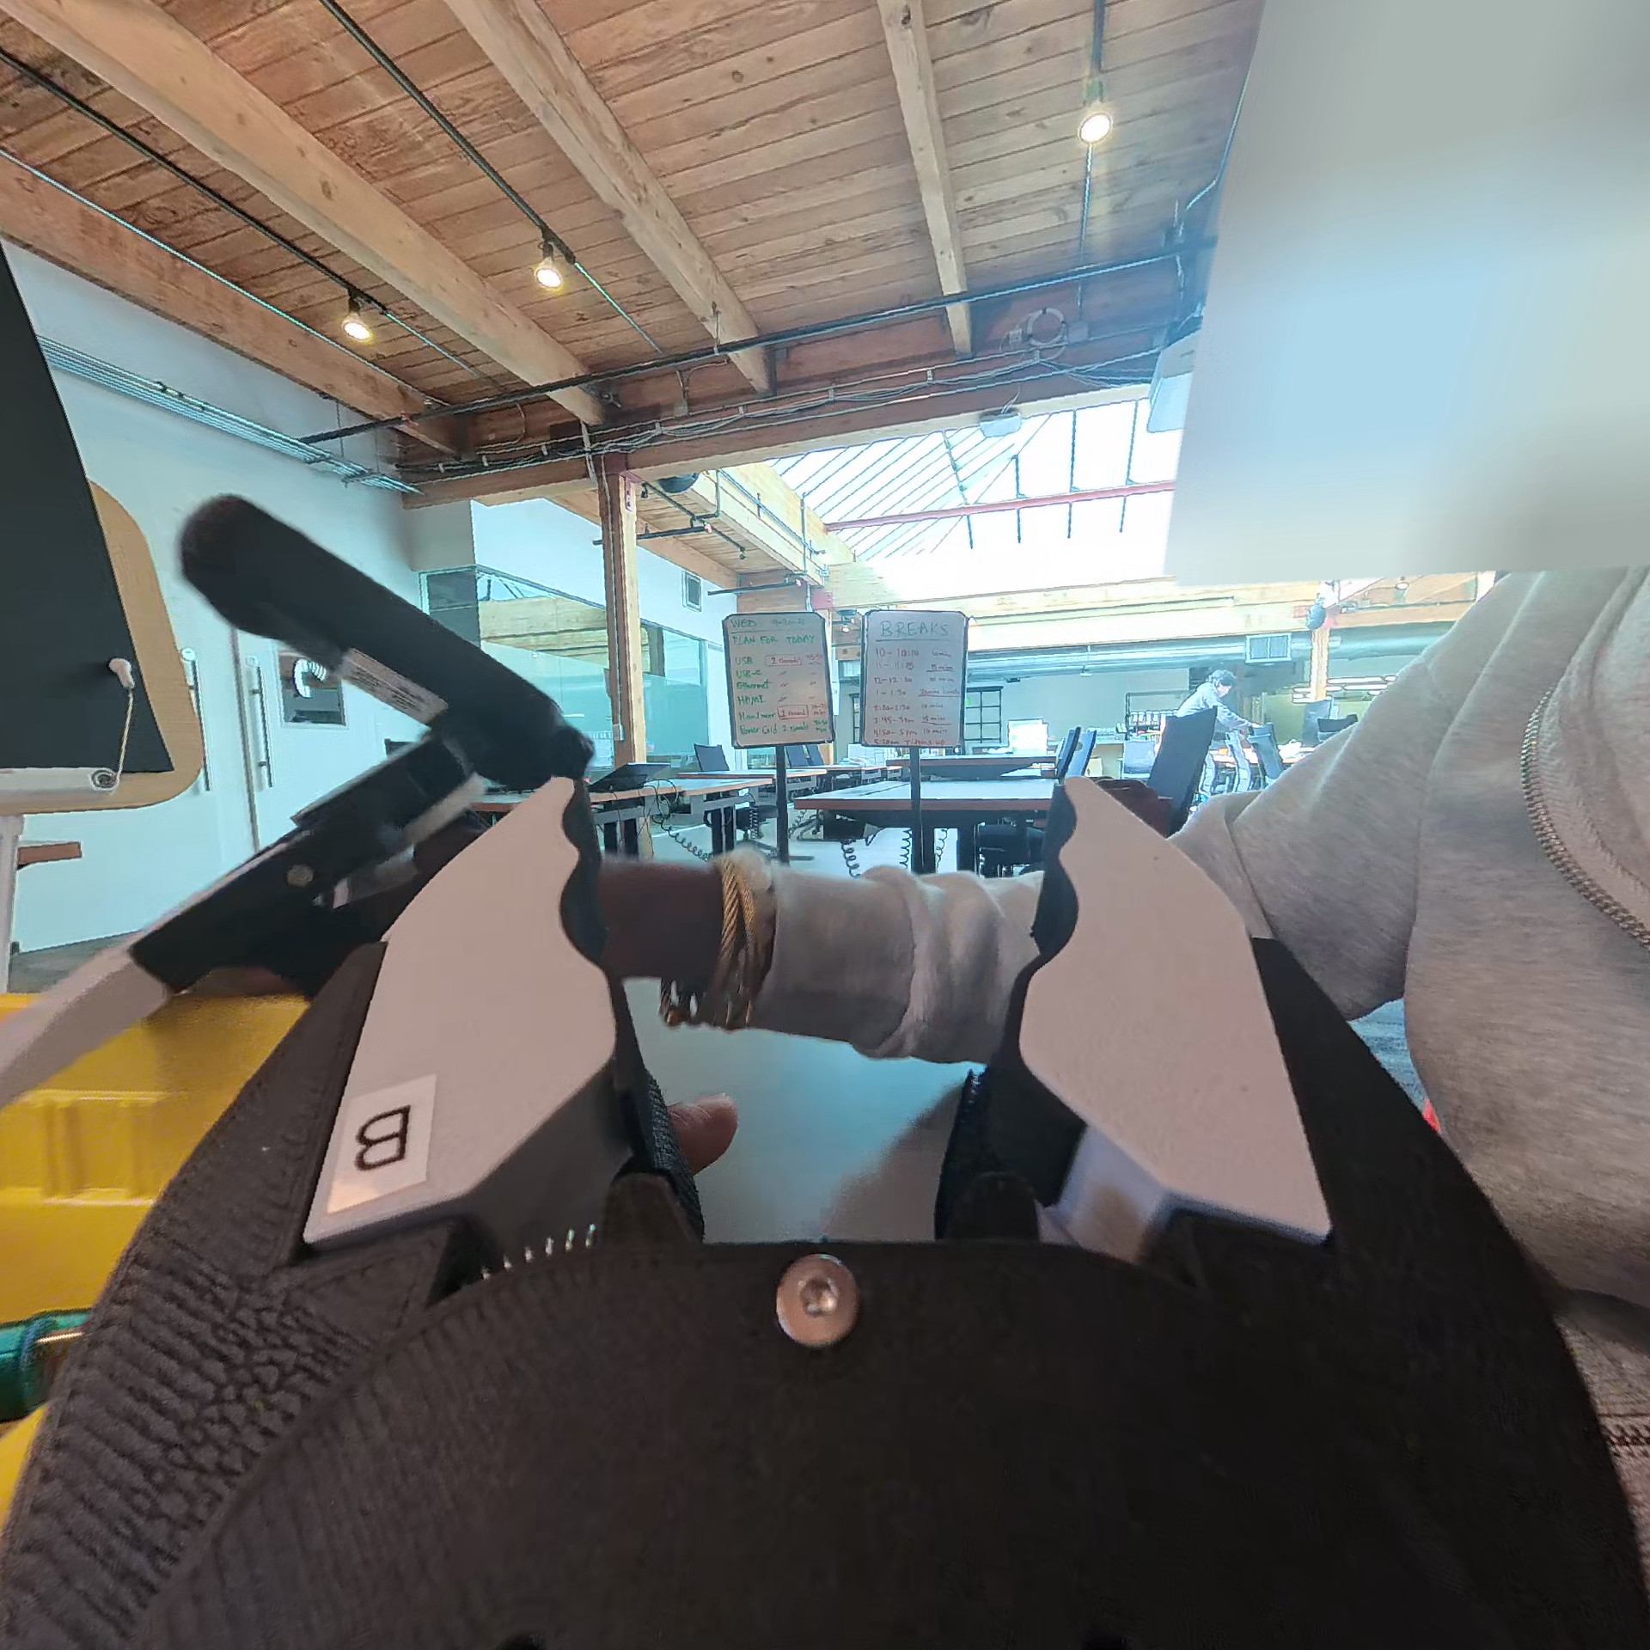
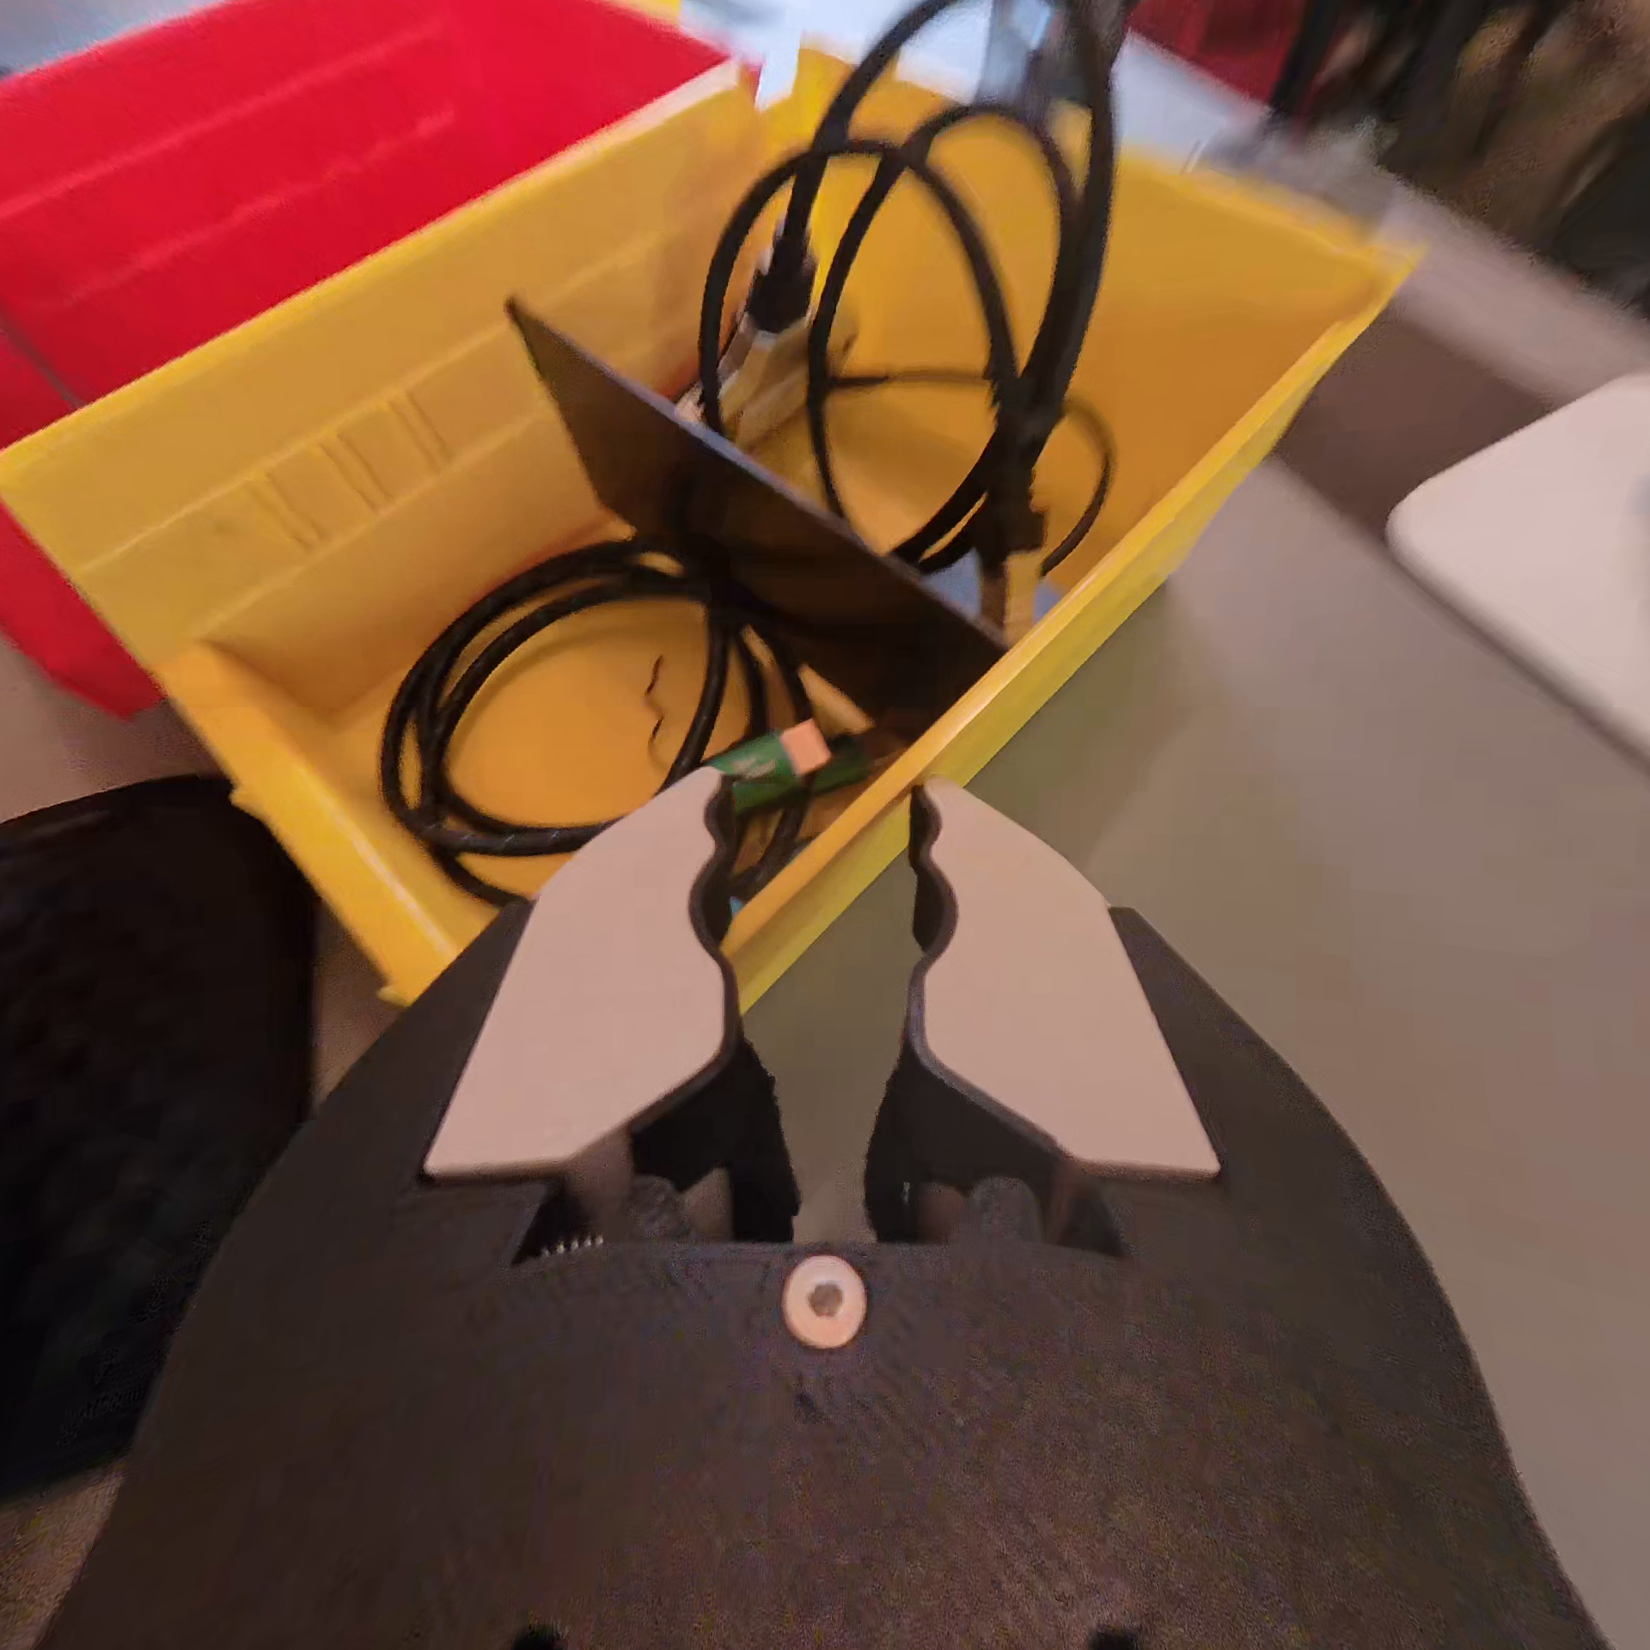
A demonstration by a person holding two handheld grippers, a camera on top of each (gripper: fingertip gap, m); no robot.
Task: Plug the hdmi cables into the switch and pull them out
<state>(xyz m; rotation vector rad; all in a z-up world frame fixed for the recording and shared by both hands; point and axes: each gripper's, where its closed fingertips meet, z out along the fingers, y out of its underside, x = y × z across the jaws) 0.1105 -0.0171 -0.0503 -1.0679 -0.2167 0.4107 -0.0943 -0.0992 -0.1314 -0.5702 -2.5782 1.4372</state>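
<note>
My right gripper (image 2: 821,790) is open and empty, just above the near rim of a yellow bin (image 2: 1161,500). A black divider (image 2: 714,482) splits the bin. The near compartment holds a coiled black cable (image 2: 500,714) with a green-shelled HDMI plug (image 2: 786,759) lying right ahead of my fingertips. The far compartment holds more looped black cables (image 2: 902,295). My left gripper (image 1: 821,804) is open and empty, tilted up toward the room. The person's forearm with bracelets (image 1: 741,929) crosses behind its fingertips. No switch shows in either view.
A red bin (image 2: 268,161) stands beside the yellow one. A white object (image 2: 1554,536) lies on the grey table (image 2: 1250,893) to the right. The right gripper's black handle (image 1: 375,643) shows at left in the left wrist view, over the yellow bin (image 1: 116,1116).
</note>
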